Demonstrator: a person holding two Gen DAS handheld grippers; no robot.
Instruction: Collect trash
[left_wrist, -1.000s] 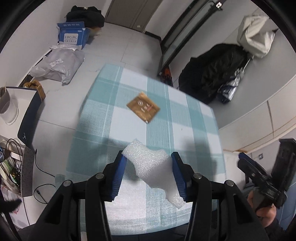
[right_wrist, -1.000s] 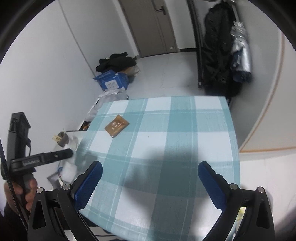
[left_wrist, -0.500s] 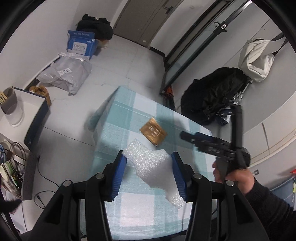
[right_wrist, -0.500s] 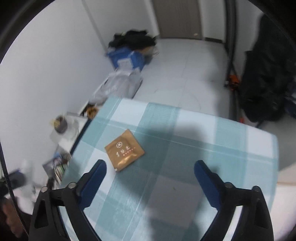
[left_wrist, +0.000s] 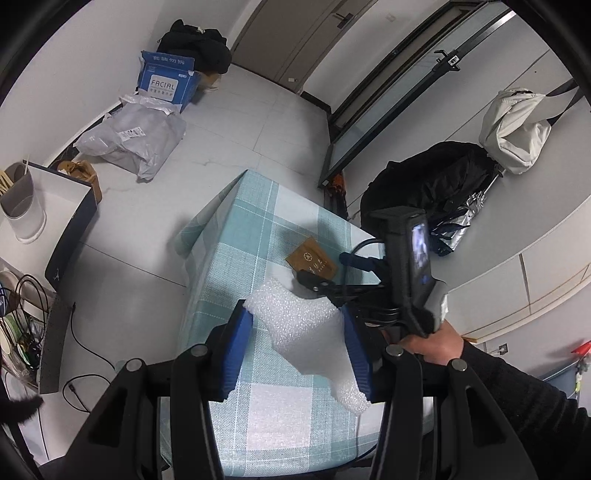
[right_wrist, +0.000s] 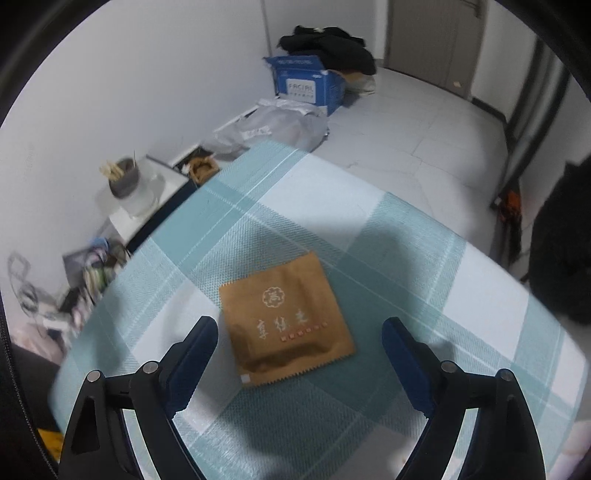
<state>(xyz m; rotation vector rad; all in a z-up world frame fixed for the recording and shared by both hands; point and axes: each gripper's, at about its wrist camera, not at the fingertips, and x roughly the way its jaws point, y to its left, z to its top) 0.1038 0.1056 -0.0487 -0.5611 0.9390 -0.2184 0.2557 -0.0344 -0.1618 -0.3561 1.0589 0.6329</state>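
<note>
**First:** Checked teal-and-white cloth (right_wrist: 424, 258) is spread over a small table in a pale-tiled room. How is the right gripper (right_wrist: 300, 354) set against the trash on it?

**Second:** Its jaws are seen spread wide with nothing between the pads, having just been narrowed a little. Just beyond the fingertips, centred in the gap and flat on the cloth, a brown paper sachet (right_wrist: 286, 319) is found. No contact can be made out.

**First:** And the sachet's lie?

**Second:** It is close to square, so hardly any long axis is offered. It is turned slightly, its serrated edge toward the gripper and one corner nearer the left-hand finger. The span across it looks to be cleared by the opening, though only narrowly.

**First:** Which hand is judged nearer?

**Second:** The right. In the left wrist view the right gripper (left_wrist: 328, 273) is seen at the sachet (left_wrist: 312, 260), while the left gripper (left_wrist: 299, 350) is kept back near the table's near edge, clamped on a piece of white foam (left_wrist: 306, 328) with both blue pads pressed into it.

**First:** So what does the coming move turn on?

**Second:** A short drop forward and down onto the sachet is judged to be needed, the thin packet then being pinched off the cloth
</note>
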